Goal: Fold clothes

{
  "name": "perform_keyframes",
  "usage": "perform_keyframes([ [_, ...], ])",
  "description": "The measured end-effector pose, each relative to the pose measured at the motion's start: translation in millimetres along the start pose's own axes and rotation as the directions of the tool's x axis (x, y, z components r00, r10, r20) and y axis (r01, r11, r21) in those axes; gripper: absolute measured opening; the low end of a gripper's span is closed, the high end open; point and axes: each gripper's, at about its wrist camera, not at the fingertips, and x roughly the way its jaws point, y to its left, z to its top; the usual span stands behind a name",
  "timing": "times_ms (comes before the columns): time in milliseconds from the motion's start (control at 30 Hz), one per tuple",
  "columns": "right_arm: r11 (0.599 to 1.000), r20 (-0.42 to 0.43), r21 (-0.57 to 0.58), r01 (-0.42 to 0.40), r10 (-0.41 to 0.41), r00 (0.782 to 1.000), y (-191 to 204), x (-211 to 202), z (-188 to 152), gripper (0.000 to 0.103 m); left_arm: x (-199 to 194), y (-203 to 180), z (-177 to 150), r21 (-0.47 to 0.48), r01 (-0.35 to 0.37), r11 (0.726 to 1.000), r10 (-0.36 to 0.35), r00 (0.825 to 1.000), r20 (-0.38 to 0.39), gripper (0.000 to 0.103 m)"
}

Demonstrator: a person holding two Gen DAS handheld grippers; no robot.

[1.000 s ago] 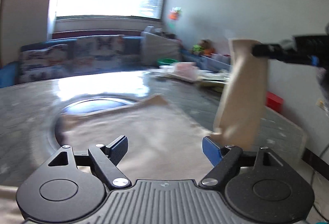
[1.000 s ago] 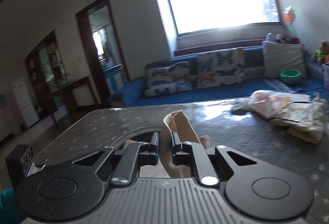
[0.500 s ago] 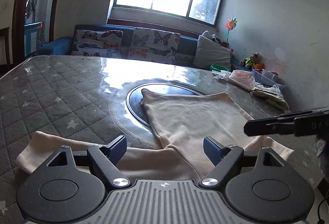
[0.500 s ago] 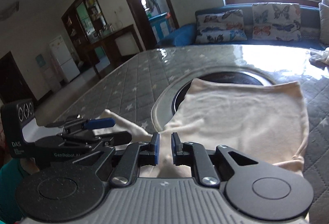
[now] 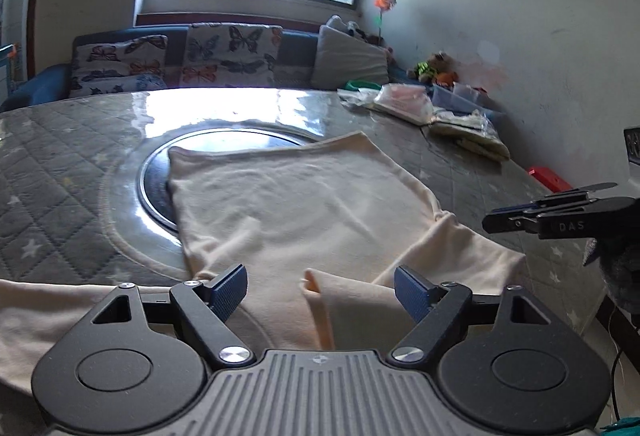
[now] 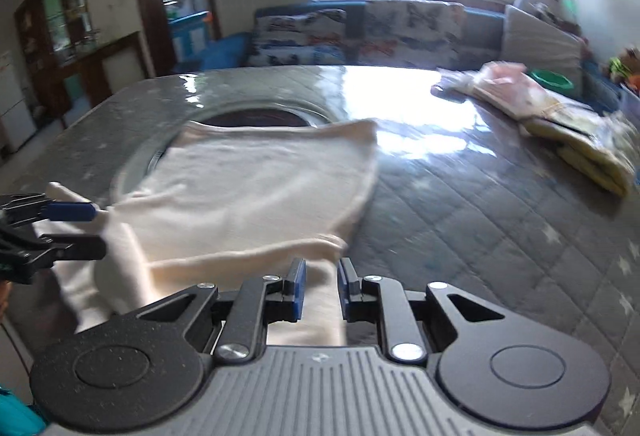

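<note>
A cream long-sleeved shirt (image 5: 296, 204) lies flat on the quilted grey table (image 5: 60, 172), its hem over a round glass inset (image 5: 160, 172). It also shows in the right wrist view (image 6: 256, 188). My left gripper (image 5: 320, 286) is open and empty, low over the shirt's near edge where a sleeve is folded inward. My right gripper (image 6: 319, 290) has its jaws slightly apart, with the shirt's right sleeve (image 6: 316, 320) lying between them. Each gripper shows at the edge of the other's view.
A pile of bagged and folded clothes (image 5: 436, 112) sits at the table's far right, also in the right wrist view (image 6: 560, 120). A sofa with butterfly cushions (image 5: 180, 56) stands behind the table under a bright window. A red box (image 5: 548, 178) lies on the floor at right.
The right gripper lowered the lifted sleeve onto the shirt and its jaws have parted slightly. The left gripper stayed open and moved closer over the shirt's near edge.
</note>
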Motion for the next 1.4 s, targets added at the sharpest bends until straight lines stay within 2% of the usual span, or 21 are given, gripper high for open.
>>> perform_keyframes([
  [33, 1.000, 0.001, 0.004, 0.002, -0.002, 1.000, -3, 3, 0, 0.016, 3, -2, -1, 0.007, 0.006, 1.000, -0.006, 1.000, -0.010, 0.067],
  [67, 1.000, 0.008, 0.003, -0.002, 0.002, 1.000, -6, 6, 1, 0.017, 6, -4, -1, 0.012, 0.011, 1.000, -0.010, 1.000, -0.020, 0.055],
  [133, 1.000, 0.019, 0.000, -0.023, 0.023, 1.000, -6, 14, 4, 0.016, 10, -8, -2, 0.023, 0.009, 1.000, -0.008, 0.999, -0.038, 0.041],
  [167, 0.999, 0.024, -0.002, -0.036, 0.036, 0.999, -5, 18, 6, 0.017, 10, -9, -2, 0.031, 0.003, 1.000, -0.002, 0.999, -0.038, 0.029],
  [267, 0.997, 0.033, -0.037, -0.065, 0.066, 0.997, 1, 26, 9, 0.018, 3, -10, 1, 0.042, -0.002, 0.999, 0.003, 1.000, -0.020, 0.014],
  [333, 0.991, 0.031, -0.099, -0.087, 0.091, 0.995, 8, 31, 10, 0.024, -4, -9, 3, 0.049, -0.004, 0.999, 0.004, 1.000, -0.001, 0.010],
  [367, 0.987, 0.029, -0.129, -0.099, 0.103, 0.994, 11, 33, 10, 0.029, -8, -9, 3, 0.054, -0.008, 0.999, 0.008, 1.000, 0.007, 0.009],
  [433, 0.974, 0.024, -0.192, -0.117, 0.124, 0.992, 18, 38, 10, 0.032, -13, -7, 4, 0.063, -0.017, 0.998, 0.016, 1.000, 0.018, 0.008],
  [567, 0.946, 0.012, -0.307, -0.101, 0.110, 0.994, 24, 43, 9, 0.032, -22, -2, 1, 0.060, -0.017, 0.998, 0.015, 1.000, 0.022, 0.007],
  [733, 0.930, -0.017, -0.346, -0.123, 0.125, 0.992, 17, 44, 12, 0.032, -27, 5, -3, 0.018, 0.003, 1.000, -0.003, 1.000, -0.009, 0.009],
  [800, 0.926, -0.030, -0.355, -0.130, 0.128, 0.991, 14, 46, 14, 0.032, -26, 5, -2, 0.012, 0.004, 1.000, -0.004, 1.000, -0.008, 0.014],
  [833, 0.924, -0.035, -0.358, -0.134, 0.131, 0.991, 13, 48, 14, 0.032, -25, 5, 0, 0.008, 0.003, 1.000, -0.003, 1.000, -0.007, 0.023],
  [867, 0.922, -0.039, -0.362, -0.139, 0.134, 0.990, 12, 49, 15, 0.032, -24, 4, 1, 0.001, 0.006, 1.000, -0.006, 1.000, -0.009, 0.039],
  [933, 0.916, -0.052, -0.372, -0.149, 0.140, 0.989, 11, 53, 16, 0.032, -19, 2, 2, -0.009, 0.015, 1.000, -0.015, 1.000, -0.020, 0.056],
  [1000, 0.908, -0.070, -0.386, -0.163, 0.147, 0.987, 10, 57, 15, 0.033, -12, -1, 2, -0.009, 0.030, 1.000, -0.030, 0.999, -0.038, 0.056],
  [1100, 0.899, -0.079, -0.402, -0.174, 0.155, 0.985, 9, 58, 15, 0.027, -4, -5, 2, -0.007, 0.048, 0.999, -0.048, 0.997, -0.064, 0.054],
  [1133, 0.899, -0.081, -0.399, -0.180, 0.161, 0.984, 8, 57, 15, 0.017, -1, -7, 1, -0.003, 0.049, 0.999, -0.049, 0.996, -0.071, 0.046],
  [1167, 0.901, -0.081, -0.393, -0.183, 0.164, 0.983, 7, 56, 16, 0.009, 1, -8, 0, -0.001, 0.047, 0.999, -0.047, 0.996, -0.079, 0.028],
  [1233, 0.905, -0.074, -0.388, -0.176, 0.160, 0.984, 6, 54, 16, 0.005, 2, -7, -2, -0.006, 0.039, 0.999, -0.039, 0.995, -0.088, 0.014],
  [1400, 0.930, 0.018, -0.362, -0.066, 0.078, 0.997, -1, 42, 15, 0.000, -23, -5, 0, 0.005, 0.014, 1.000, -0.014, 1.000, -0.026, 0.010],
])
